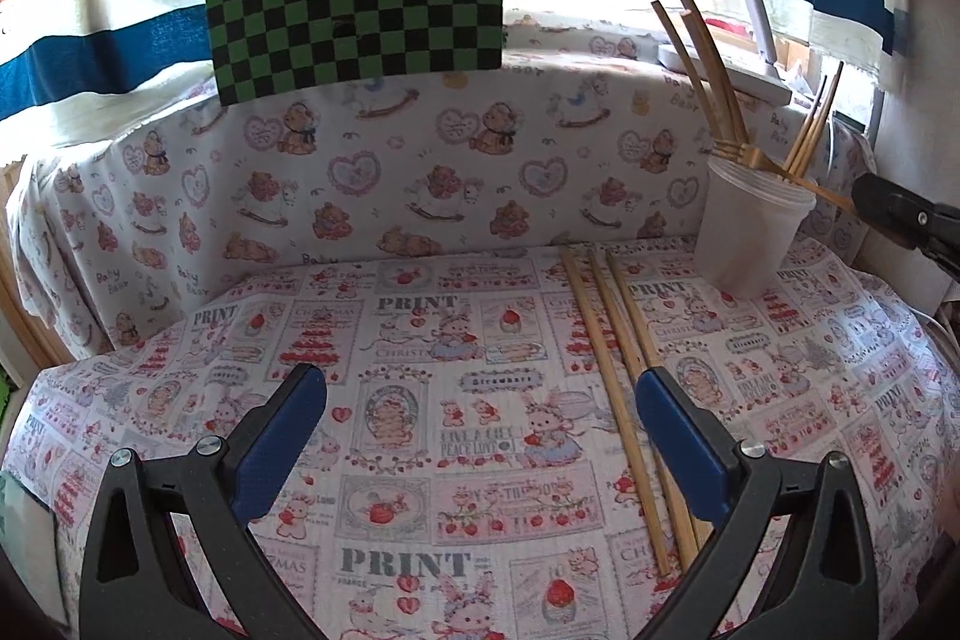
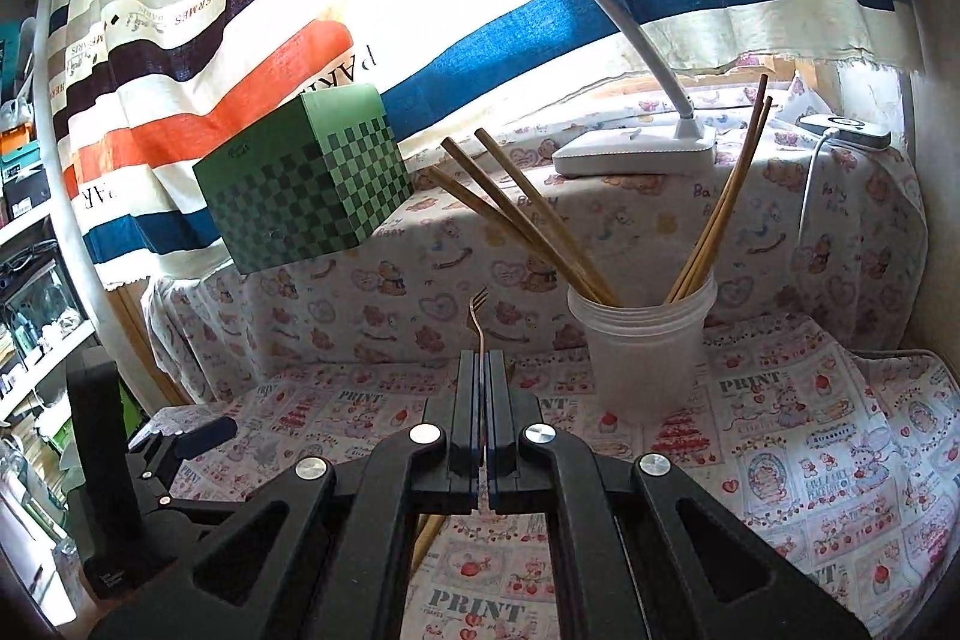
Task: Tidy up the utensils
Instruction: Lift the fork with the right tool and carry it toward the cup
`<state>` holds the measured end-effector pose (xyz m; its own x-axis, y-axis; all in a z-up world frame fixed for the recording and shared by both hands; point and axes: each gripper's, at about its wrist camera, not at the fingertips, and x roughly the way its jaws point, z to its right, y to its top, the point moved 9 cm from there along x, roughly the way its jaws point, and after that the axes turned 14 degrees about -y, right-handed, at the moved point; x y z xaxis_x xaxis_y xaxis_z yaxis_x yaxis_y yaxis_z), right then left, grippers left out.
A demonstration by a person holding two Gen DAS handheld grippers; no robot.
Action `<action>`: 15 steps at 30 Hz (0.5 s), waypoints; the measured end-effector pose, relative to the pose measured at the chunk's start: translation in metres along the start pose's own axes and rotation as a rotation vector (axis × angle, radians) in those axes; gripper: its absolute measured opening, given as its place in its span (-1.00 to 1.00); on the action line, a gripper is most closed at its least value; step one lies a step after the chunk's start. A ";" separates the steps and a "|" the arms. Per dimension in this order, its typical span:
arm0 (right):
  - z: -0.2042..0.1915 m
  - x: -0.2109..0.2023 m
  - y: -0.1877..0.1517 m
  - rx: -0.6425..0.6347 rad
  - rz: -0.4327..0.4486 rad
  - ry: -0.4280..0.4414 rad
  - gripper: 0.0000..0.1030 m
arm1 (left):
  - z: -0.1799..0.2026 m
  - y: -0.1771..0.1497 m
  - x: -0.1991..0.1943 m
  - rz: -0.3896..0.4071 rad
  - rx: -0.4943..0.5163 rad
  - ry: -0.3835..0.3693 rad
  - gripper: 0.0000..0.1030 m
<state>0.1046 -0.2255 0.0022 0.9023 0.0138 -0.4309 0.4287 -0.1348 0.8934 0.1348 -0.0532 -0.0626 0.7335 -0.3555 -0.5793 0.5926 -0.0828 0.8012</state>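
Observation:
A translucent plastic cup [image 1: 753,232] stands at the back right of the table and holds several wooden chopsticks and utensil handles; it also shows in the right wrist view [image 2: 642,346]. Three loose chopsticks [image 1: 606,358] lie on the cloth in front of the cup. My left gripper [image 1: 480,400] is open and empty, its right finger over the loose chopsticks. My right gripper [image 2: 485,370] is shut on a gold fork [image 2: 476,316], tines pointing up, left of the cup. In the left wrist view the fork [image 1: 780,172] reaches over the cup's rim from the right gripper [image 1: 900,214].
A green checkered box [image 2: 306,196] stands at the back left on the raised ledge. A white desk lamp [image 2: 636,148] sits on the ledge behind the cup. A patterned cloth [image 1: 420,400] covers the table. Shelves [image 2: 36,280] stand at the far left.

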 end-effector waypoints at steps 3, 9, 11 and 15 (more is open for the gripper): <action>0.001 0.000 0.001 0.003 0.002 -0.002 -0.97 | 0.008 -0.001 0.000 0.003 0.011 -0.011 0.86; 0.003 0.005 -0.002 0.001 -0.012 -0.018 -0.97 | 0.021 -0.009 0.006 -0.063 0.039 -0.034 0.56; 0.003 0.006 -0.003 0.001 -0.015 -0.021 -0.97 | 0.024 -0.015 0.012 -0.108 0.027 -0.066 0.51; 0.002 0.008 -0.004 0.004 -0.023 -0.019 -0.97 | 0.030 -0.024 0.020 -0.170 0.016 -0.103 0.34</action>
<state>0.1096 -0.2273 -0.0054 0.8910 -0.0024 -0.4541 0.4494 -0.1389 0.8825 0.1249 -0.0857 -0.0889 0.5849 -0.4287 -0.6885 0.6990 -0.1640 0.6960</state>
